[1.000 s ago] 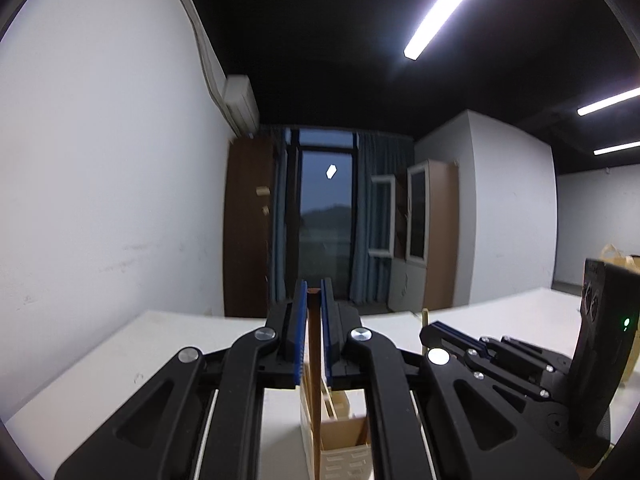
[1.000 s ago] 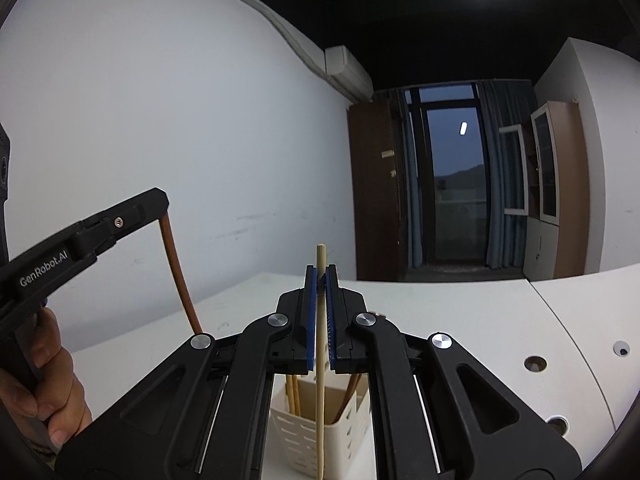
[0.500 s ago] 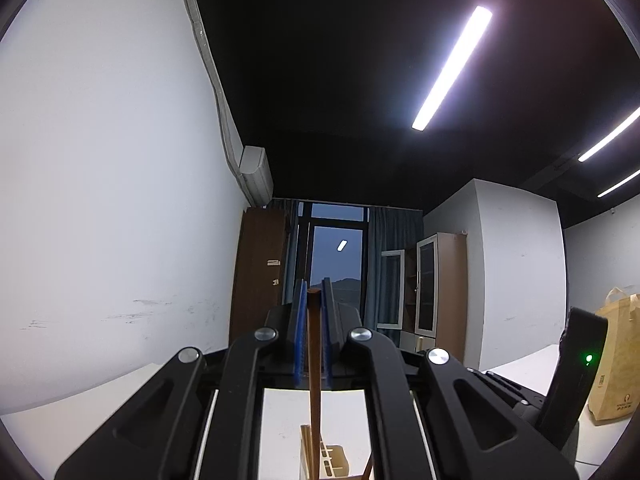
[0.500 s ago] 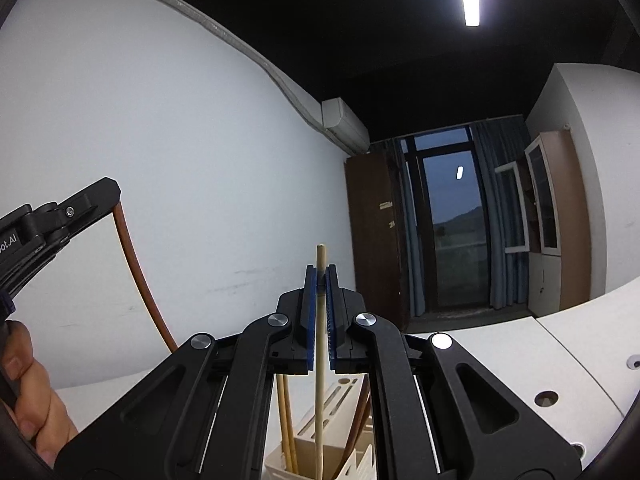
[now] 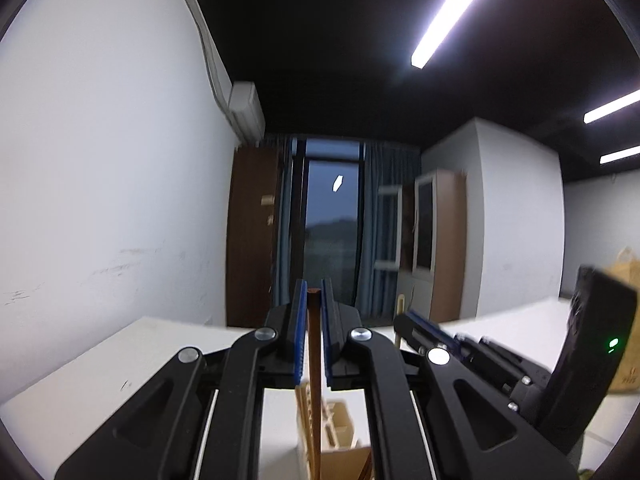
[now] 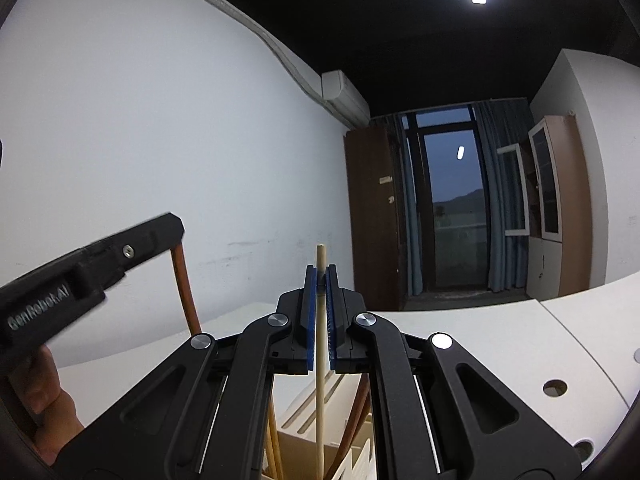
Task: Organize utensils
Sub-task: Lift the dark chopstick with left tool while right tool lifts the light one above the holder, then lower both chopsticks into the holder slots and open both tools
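Left gripper [image 5: 314, 300] pinching a dark brown chopstick [image 5: 314, 380], right gripper [image 6: 320, 280] clamping a pale chopstick [image 6: 319, 360] over the utensil holder [image 6: 352, 452], person's hand [image 6: 44, 396] showing only from the right wrist.

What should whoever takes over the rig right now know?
Left gripper: jaws shut on a dark brown chopstick, held upright.
Right gripper: jaws shut on a light wooden chopstick, also upright.
Both sticks hang over the white utensil holder on the white table; it already has sticks in it.
Left: lower each into a compartment and release. Whether either tip is inside yet cannot be told.
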A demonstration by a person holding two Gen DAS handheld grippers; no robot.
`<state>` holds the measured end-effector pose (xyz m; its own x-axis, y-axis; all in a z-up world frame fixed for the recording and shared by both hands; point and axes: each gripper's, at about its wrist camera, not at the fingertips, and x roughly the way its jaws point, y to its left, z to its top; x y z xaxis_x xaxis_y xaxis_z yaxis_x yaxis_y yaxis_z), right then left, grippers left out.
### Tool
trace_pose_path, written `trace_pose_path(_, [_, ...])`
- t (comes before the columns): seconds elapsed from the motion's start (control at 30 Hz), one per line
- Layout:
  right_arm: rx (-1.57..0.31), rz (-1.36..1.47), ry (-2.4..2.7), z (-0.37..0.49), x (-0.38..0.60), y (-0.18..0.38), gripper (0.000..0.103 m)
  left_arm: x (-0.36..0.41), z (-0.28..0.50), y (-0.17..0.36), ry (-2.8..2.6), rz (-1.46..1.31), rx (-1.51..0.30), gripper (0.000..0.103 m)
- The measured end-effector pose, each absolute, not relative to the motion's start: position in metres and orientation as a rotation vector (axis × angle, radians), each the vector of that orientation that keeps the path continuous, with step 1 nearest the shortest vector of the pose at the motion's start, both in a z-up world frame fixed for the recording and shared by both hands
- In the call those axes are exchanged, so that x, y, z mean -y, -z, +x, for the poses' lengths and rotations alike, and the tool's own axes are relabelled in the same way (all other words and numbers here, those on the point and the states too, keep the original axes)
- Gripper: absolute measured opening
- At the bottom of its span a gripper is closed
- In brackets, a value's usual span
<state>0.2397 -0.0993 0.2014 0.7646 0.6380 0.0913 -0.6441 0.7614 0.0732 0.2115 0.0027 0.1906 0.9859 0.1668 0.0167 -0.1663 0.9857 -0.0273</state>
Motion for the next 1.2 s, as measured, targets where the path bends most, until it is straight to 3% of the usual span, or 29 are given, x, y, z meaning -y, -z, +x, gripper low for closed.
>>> trace_pose_path(1.2, [-0.195, 0.049, -0.661, 0.243, 0.101, -0.161, 0.005, -0.029, 0.262, -0.148, -0.062, -0.086, -0.275, 0.007])
